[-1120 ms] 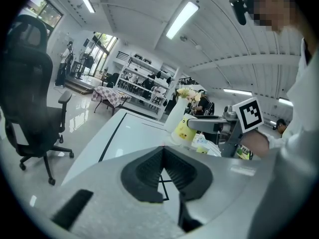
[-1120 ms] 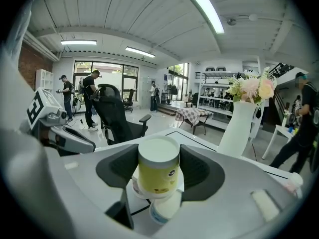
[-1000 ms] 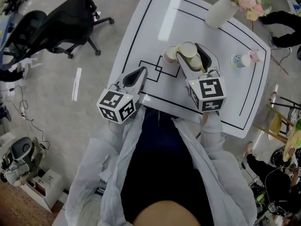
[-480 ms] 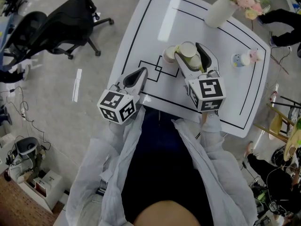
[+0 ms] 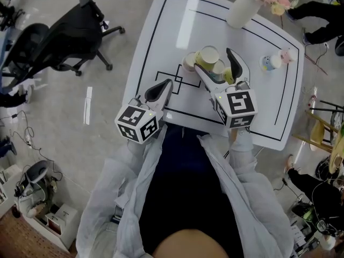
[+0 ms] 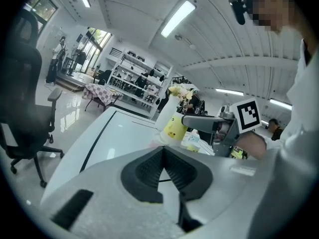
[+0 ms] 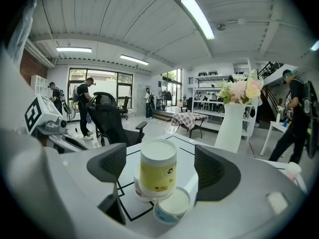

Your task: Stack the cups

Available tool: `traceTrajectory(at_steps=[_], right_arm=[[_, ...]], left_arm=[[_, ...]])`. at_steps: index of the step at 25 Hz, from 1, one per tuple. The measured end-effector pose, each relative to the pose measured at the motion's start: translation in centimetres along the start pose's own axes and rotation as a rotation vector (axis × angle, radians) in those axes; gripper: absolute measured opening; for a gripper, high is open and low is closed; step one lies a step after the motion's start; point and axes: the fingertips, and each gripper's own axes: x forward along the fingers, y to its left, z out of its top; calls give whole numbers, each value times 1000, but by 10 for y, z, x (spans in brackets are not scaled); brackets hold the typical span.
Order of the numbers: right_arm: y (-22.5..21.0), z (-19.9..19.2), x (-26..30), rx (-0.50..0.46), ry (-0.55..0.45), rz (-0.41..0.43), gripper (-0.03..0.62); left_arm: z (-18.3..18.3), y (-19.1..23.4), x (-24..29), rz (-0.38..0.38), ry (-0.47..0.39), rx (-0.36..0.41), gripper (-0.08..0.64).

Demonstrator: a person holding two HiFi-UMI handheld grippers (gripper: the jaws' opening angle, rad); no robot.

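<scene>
A yellow cup [image 7: 158, 167] stands a little tilted between the jaws of my right gripper [image 7: 160, 164], its foot against a pink-patterned cup [image 7: 139, 189]. A blue cup [image 7: 172, 206] stands just in front, nearer to me. The right jaws have just been opening; there are gaps on both sides of the yellow cup, and neither pad touches it. In the head view the cups [image 5: 208, 57] cluster on the white table [image 5: 161, 36] by the right gripper [image 5: 217, 69]. My left gripper [image 5: 158, 90] is shut and empty at the near left, apart from the cups.
A white vase of flowers [image 5: 239, 9] stands at the table's far edge, and two small figurines [image 5: 274, 61] sit at the right. Black lines mark the tabletop. An office chair [image 5: 59, 36] stands on the floor to the left. People stand off to the right.
The right jaws have spread away from the yellow cup, which now stands free between them. The left gripper has hardly moved.
</scene>
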Motion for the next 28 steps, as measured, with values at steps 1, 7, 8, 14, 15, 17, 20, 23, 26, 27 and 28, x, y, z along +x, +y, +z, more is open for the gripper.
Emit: traceTrajectory(at_steps=[1, 7, 8, 14, 15, 17, 20, 23, 26, 27, 28], right_arm=[[-1, 1, -3, 0, -2, -11, 428], [-12, -8, -31, 2, 12, -103, 428], [-14, -11, -36, 12, 12, -125, 428], [-30, -24, -67, 82, -2, -249, 428], [-33, -26, -74, 83, 2, -266, 428], [-43, -29, -87, 84, 7, -304, 428], [-63, -34, -108, 94, 14, -353, 428], [-87, -41, -127, 107, 18, -388, 428], [-114, -45, -139, 119, 21, -407, 428], [-122, -47, -141, 121, 24, -407, 428], [-130, -48, -144, 119, 28, -404, 428]], left_arm=[[0, -2, 1, -15, 5, 5, -3], [-3, -13, 11, -126, 52, 47, -3], [-4, -14, 12, -142, 61, 53, -3], [-9, -32, 27, -257, 103, 104, -3], [-11, -38, 29, -275, 109, 110, -3], [-14, -48, 34, -305, 122, 120, -3], [-17, -64, 43, -332, 137, 129, -3], [-20, -78, 52, -341, 143, 131, -3], [-20, -89, 64, -325, 139, 126, -3], [-21, -93, 68, -318, 136, 120, -3], [-21, -97, 71, -311, 134, 113, -3]])
